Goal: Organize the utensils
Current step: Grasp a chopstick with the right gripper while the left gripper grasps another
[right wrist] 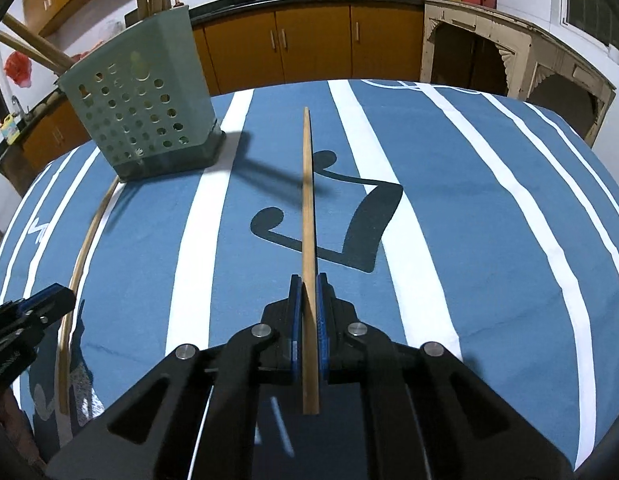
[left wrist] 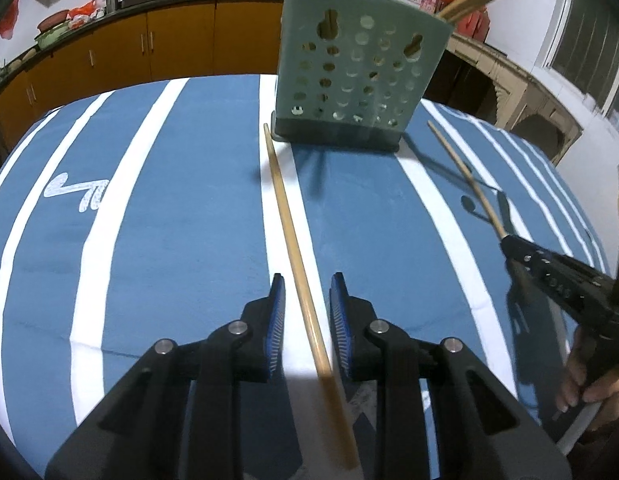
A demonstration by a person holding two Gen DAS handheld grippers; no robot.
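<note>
One wooden chopstick (left wrist: 287, 216) lies on the blue-and-white striped tablecloth (left wrist: 181, 220), running from the holder's base toward me. My left gripper (left wrist: 307, 282) straddles it, its blue pads (left wrist: 278, 300) standing apart from the stick on both sides, so it is open. My right gripper (right wrist: 308, 280) is shut on a second chopstick (right wrist: 307, 200), which points forward and is raised off the cloth. The pale green perforated utensil holder (left wrist: 357, 68) stands upright at the far side with several chopsticks in it. In the right wrist view the holder (right wrist: 141, 120) is far left, and the left gripper (right wrist: 49, 300) is beside the lying chopstick (right wrist: 81, 248).
Orange cabinets under a dark counter (right wrist: 309, 40) with woks and jars run behind the table. A carved cream cabinet (right wrist: 509, 52) stands at the back right. A person's hand (left wrist: 589, 376) holds the right gripper's handle at the table's right edge.
</note>
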